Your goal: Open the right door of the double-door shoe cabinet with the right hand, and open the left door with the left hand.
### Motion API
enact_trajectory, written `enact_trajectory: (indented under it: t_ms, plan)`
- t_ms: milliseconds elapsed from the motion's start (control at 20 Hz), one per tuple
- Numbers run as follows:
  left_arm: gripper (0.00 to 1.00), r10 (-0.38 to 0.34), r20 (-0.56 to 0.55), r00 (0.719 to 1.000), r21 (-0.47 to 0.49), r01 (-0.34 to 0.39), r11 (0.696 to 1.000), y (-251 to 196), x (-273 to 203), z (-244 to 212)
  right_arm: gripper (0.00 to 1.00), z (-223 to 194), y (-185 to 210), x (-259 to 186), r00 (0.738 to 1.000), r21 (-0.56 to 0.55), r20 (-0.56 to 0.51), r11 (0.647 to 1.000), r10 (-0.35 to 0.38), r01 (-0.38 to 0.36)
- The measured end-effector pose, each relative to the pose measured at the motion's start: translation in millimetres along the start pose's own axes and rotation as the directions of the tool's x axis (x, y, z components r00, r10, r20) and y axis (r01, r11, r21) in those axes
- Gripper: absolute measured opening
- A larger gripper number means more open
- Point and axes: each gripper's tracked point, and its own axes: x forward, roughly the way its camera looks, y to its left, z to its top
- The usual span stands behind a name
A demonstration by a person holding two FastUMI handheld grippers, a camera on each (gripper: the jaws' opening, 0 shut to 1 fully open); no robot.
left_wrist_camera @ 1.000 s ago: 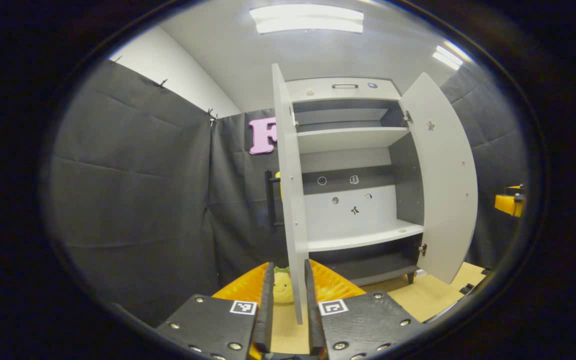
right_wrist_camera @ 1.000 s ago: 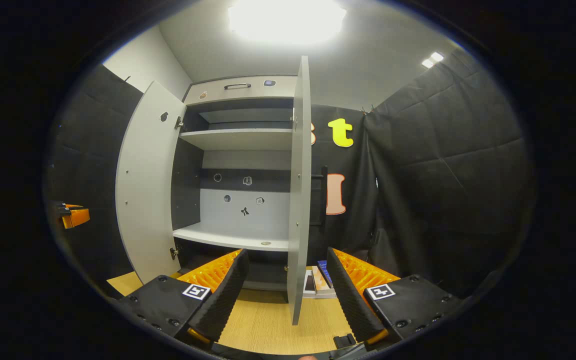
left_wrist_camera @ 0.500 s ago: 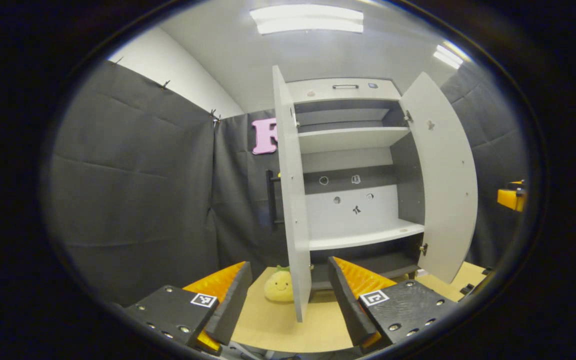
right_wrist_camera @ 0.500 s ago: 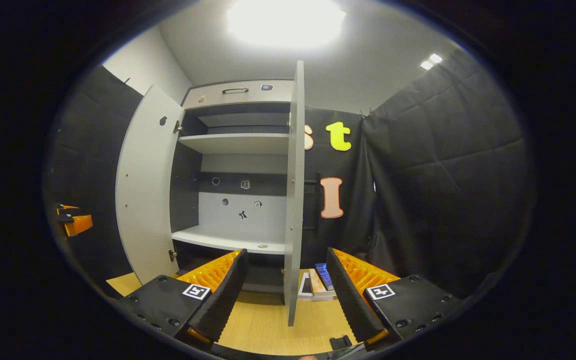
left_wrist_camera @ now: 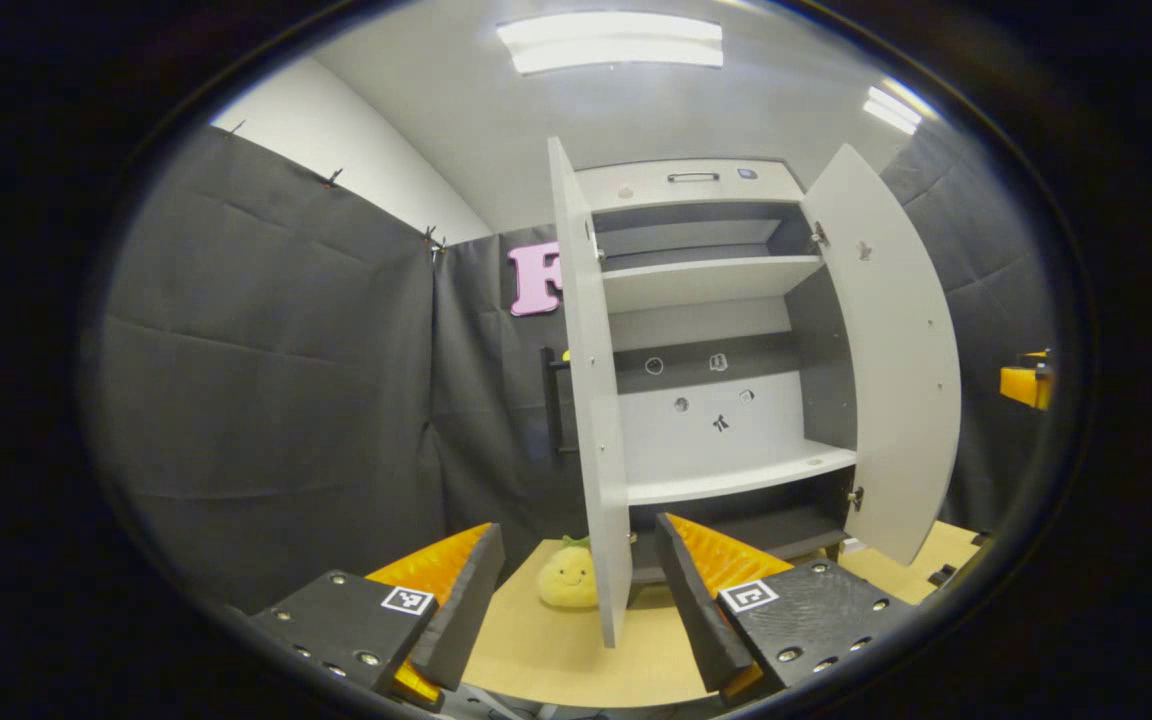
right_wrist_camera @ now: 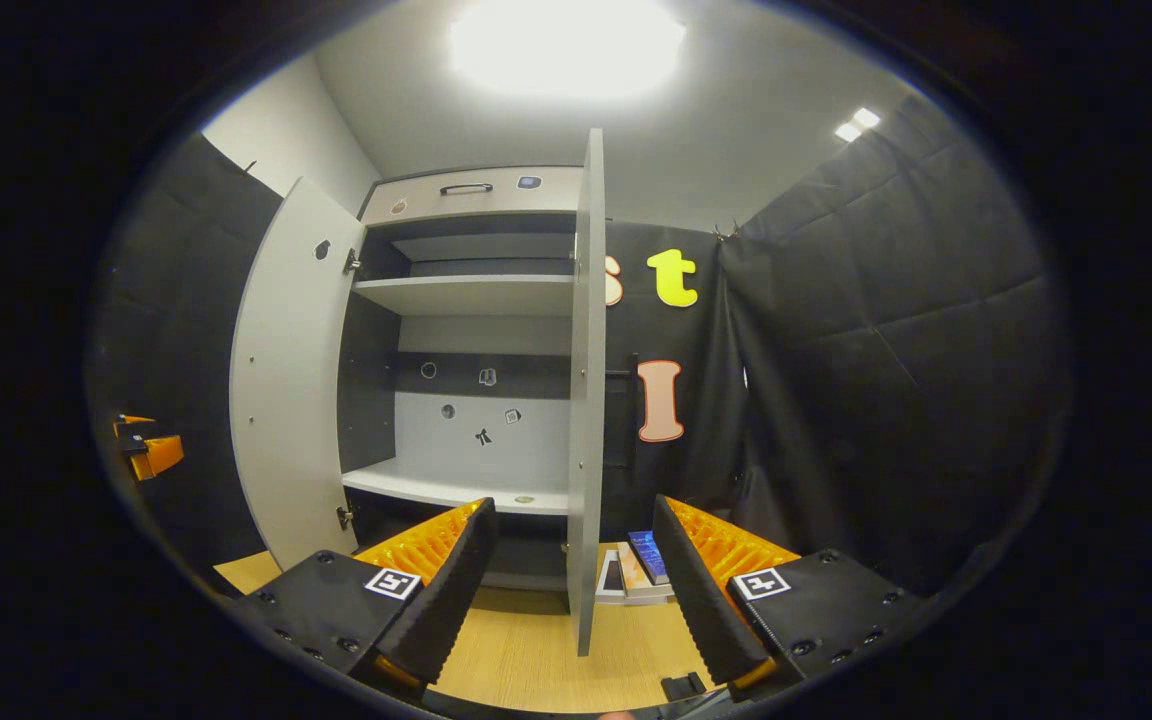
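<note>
Tongs first: my left tongs [left_wrist_camera: 571, 600] stand wide open and grip nothing, the free edge of the left door [left_wrist_camera: 591, 400] rising between the fingers without touching. My right tongs [right_wrist_camera: 569, 590] likewise gape empty, the right door [right_wrist_camera: 586, 400] edge-on between them, apart from both. Each panel looks stiff, light board on hinges, smooth-faced; I judge the free vertical edge the sound hold. Beyond, the shoe cabinet [right_wrist_camera: 471, 295] stands on the floor with both doors swung outward, shelves exposed. Task appears essentially complete.
</note>
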Motion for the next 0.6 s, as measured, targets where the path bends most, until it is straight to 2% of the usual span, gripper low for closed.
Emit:
enact_trajectory:
  t_ms: [600]
  plan:
    - [0.89,0.004,0.006,1.0,-0.015,-0.004,1.0,7.0,1.8,1.3,0.98,3.3,2.8,-1.2,1.0,0.008,0.01,1.0,-0.014,0.014]
